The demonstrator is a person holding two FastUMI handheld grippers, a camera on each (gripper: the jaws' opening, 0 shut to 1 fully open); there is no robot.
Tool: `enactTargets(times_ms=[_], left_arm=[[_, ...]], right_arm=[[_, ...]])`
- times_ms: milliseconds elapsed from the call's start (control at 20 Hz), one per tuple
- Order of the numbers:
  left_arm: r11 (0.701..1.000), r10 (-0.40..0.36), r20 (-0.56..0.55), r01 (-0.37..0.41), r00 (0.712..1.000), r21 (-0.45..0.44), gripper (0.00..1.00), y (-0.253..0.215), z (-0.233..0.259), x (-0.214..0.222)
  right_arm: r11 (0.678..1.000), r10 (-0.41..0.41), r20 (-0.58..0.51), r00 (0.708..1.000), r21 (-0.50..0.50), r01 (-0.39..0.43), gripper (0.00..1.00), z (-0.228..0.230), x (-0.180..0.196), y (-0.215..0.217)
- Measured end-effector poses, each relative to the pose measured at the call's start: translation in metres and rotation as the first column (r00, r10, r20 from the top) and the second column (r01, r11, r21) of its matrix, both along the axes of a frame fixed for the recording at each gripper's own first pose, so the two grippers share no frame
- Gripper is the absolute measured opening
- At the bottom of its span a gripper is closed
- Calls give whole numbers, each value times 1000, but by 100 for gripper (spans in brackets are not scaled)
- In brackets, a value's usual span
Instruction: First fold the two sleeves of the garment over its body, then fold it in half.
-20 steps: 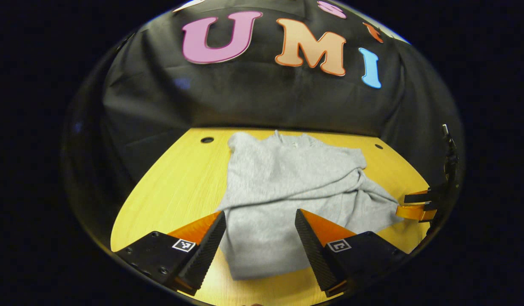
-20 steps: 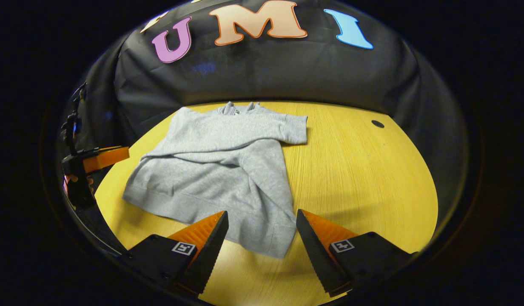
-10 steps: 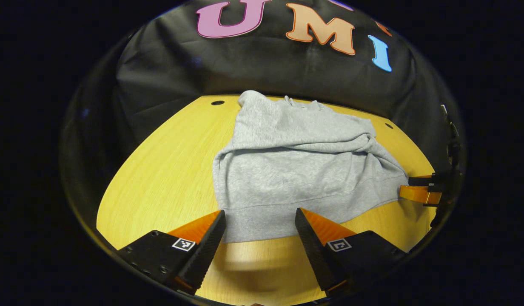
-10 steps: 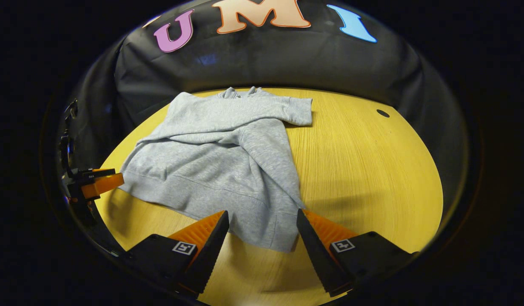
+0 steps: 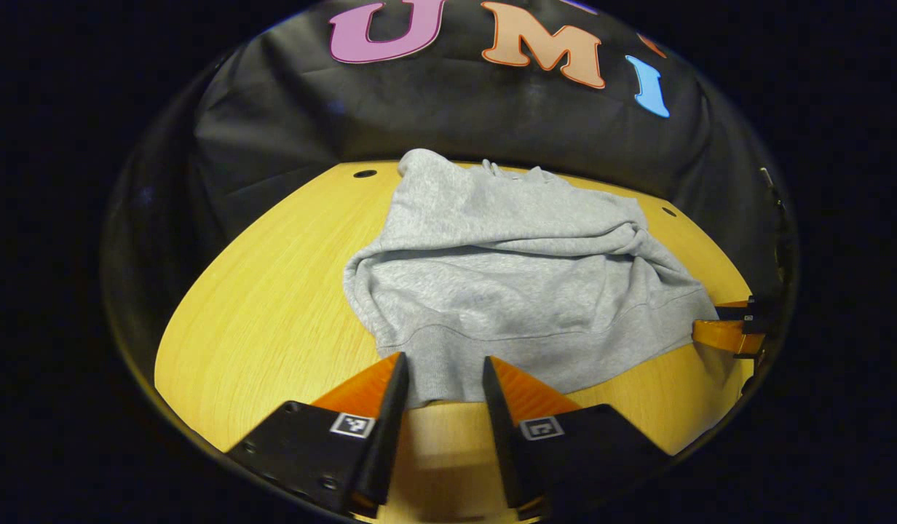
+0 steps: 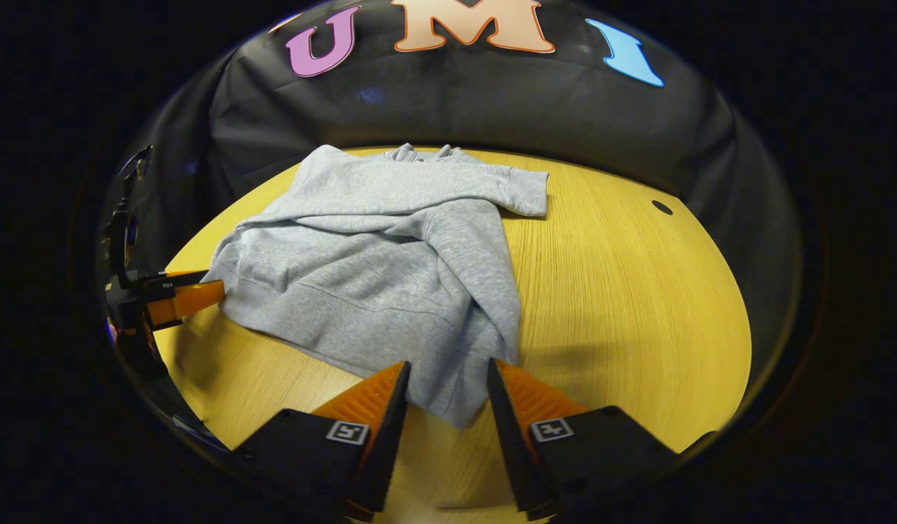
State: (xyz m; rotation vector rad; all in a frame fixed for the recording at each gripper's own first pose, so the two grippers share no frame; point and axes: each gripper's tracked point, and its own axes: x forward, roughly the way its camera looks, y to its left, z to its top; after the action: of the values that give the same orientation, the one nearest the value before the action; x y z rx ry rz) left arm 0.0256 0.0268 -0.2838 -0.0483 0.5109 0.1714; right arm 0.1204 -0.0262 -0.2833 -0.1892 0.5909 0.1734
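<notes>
Yellow tabletop (image 5: 274,306), grey garment (image 5: 507,284): sleeves folded in, halving left. Left hand-held gripper (image 5: 440,371) and right hand-held gripper (image 6: 448,378) part-closed astride hem (image 6: 448,393), not yet clamped.

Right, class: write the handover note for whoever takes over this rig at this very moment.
Left gripper: jaws part open, straddling the near hem corner of the grey sweatshirt, not yet pressing it.
Right gripper: jaws part open around the opposite hem corner, likewise not clamped.
The sweatshirt lies on the yellow table, collar toward the far wall.
Done: both sleeves look folded across the body, though rumpled.
Left: close both grippers on the hem corners, lift, carry the hem to the collar for the half fold.
</notes>
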Motion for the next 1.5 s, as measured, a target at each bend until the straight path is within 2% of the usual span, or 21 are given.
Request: enactTargets(times_ms=[100, 150, 200, 250, 350, 450, 650, 700, 1000, 1250, 1500], left_arm=[[1000, -26, -3, 26, 1000, -1, 33, -5, 0, 3], [999, -35, 1, 35, 999, -9, 26, -7, 2, 5], [999, -37, -3, 37, 999, -19, 14, -8, 0, 6], [999, -39, -7, 38, 999, -24, 8, -10, 2, 6], [998, -51, -20, 51, 998, -26, 1, -10, 0, 8], [998, -66, -28, 65, 997, -27, 0, -10, 0, 8], [999, -31, 14, 31, 999, -36, 2, -5, 15, 8], [999, -28, 31, 29, 999, -35, 0, -4, 21, 10], [1000, -25, 125, 26, 992, -8, 0, 10, 70, 31], [999, -4, 208, 14, 978, -49, 0, 21, 109, 75], [999, -27, 239, 18, 971, 36, 0, 34, 132, 129]], right_arm=[[1000, -4, -6, 1000, 11, 5, 39, 2, 0, 1], [1000, -6, -12, 1000, 26, 6, 27, 1, 1, 3], [999, -12, -20, 1000, 34, 13, 20, -1, 1, 4], [999, -15, -27, 1000, 40, 16, 13, 0, 1, 4], [998, -22, -34, 999, 51, 24, 14, 0, 1, 4], [997, -33, -43, 999, 73, 36, 4, 2, 2, 5], [995, -41, -12, 999, 89, 42, 4, 17, 5, 9], [995, -38, 0, 999, 90, 38, 4, 22, 7, 10], [991, -5, 71, 997, 131, -5, 5, 63, 30, 29], [990, -15, 175, 984, 143, -10, 4, 105, 73, 32], [988, -54, 217, 975, 154, 21, 4, 128, 131, 38]])
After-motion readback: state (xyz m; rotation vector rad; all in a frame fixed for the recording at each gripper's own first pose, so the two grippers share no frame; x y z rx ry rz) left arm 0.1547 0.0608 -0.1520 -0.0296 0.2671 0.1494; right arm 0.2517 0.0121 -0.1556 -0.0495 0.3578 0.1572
